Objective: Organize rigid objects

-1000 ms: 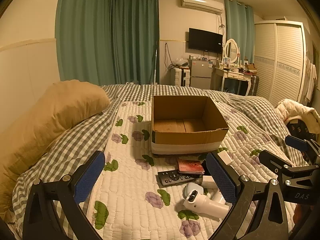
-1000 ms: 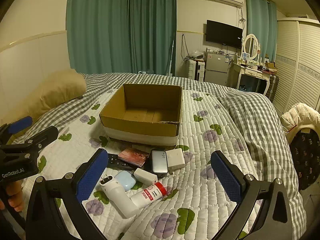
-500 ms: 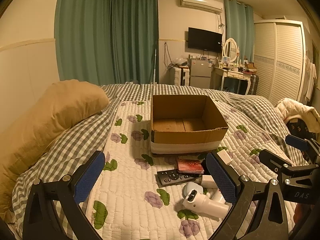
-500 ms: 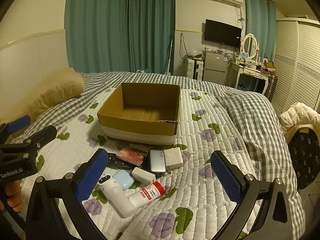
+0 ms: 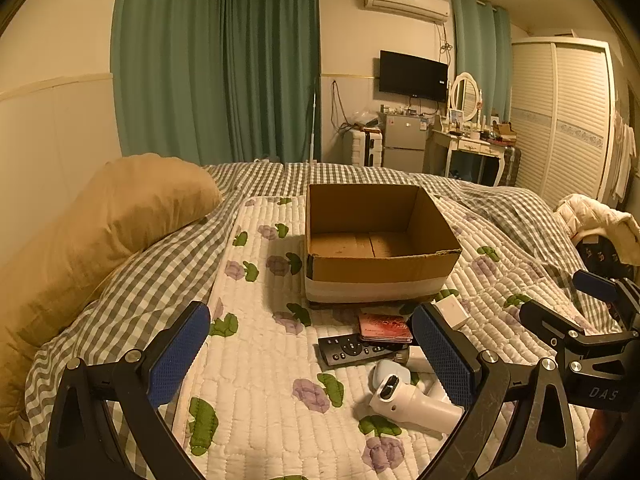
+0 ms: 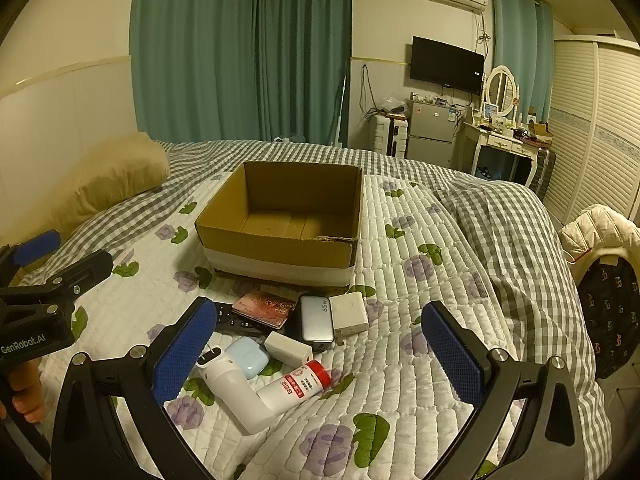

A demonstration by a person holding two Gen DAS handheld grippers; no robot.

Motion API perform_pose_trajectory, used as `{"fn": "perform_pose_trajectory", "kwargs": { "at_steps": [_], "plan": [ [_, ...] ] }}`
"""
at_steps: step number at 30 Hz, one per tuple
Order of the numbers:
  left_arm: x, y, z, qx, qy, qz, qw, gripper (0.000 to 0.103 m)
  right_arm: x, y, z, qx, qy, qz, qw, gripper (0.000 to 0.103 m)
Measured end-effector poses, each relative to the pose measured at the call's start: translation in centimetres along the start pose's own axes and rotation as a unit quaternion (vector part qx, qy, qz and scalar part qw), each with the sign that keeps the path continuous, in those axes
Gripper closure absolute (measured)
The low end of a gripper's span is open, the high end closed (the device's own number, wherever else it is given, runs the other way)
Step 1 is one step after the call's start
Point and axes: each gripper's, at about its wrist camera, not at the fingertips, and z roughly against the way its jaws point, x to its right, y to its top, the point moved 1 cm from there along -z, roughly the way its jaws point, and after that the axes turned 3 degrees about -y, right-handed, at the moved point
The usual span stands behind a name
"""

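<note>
Hiding part of the clutter in the left wrist view, the left gripper (image 5: 310, 346) has its right finger pad (image 5: 442, 356) in front of the heap, so the silver power bank (image 6: 317, 317) shows fully only in the right wrist view. The black remote (image 5: 354, 349) is likewise cut off in the right wrist view by the right gripper's left pad (image 6: 186, 350). Print on the white bottle with the red cap (image 6: 296, 383) is too small to read.

Both pairs of jaws stand released, wide apart, with nothing between them. The left gripper hangs over bare quilt (image 5: 260, 360), and the heap lies at its right finger and beyond it to the right. The right gripper (image 6: 320, 354) frames the heap between its fingers, near the left one.

All the rigid items lie on the quilt just on the near side of the open cardboard box (image 6: 286, 220), whose floor is bare. A red booklet (image 6: 266, 307) lies partly over the remote; right of it sits the power bank, touching a white charger (image 6: 349, 313). Nearer are a small white block (image 6: 288, 347), a pale blue earbud case (image 6: 247, 357), and a white handheld device (image 6: 234, 388) lying against the bottle. A tan pillow (image 5: 104, 232) lies far left.
</note>
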Motion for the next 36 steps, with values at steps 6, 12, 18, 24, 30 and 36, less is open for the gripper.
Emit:
{"fn": "perform_pose_trajectory", "kwargs": {
  "at_steps": [6, 12, 18, 24, 30, 36],
  "plan": [
    [-0.1, -0.2, -0.1, -0.004, 0.001, -0.002, 1.0, 0.0, 0.0, -0.2, -0.1, -0.003, -0.001, -0.001, 1.0, 0.0],
    [-0.1, -0.2, -0.1, -0.003, 0.001, -0.002, 1.0, 0.0, 0.1, -0.2, -0.1, -0.003, 0.0, -0.001, 1.0, 0.0],
    [-0.1, -0.3, -0.1, -0.004, -0.001, -0.001, 1.0, 0.0, -0.1, -0.3, -0.3, -0.004, 0.001, 0.001, 1.0, 0.0],
    [-0.2, -0.5, -0.1, -0.005, -0.002, 0.0, 1.0, 0.0, -0.3, -0.3, -0.4, -0.005, 0.0, 0.003, 1.0, 0.0],
    [-0.3, -0.3, 0.2, -0.017, -0.016, 0.01, 0.9997, 0.0, -0.5, -0.1, -0.1, -0.004, 0.013, 0.004, 1.0, 0.0],
    [-0.1, 0.5, 1.0, -0.005, -0.011, 0.001, 0.9999, 0.0, -1.4, 0.4, 0.1, -0.005, 0.03, 0.019, 0.999, 0.0]
  ]
}}
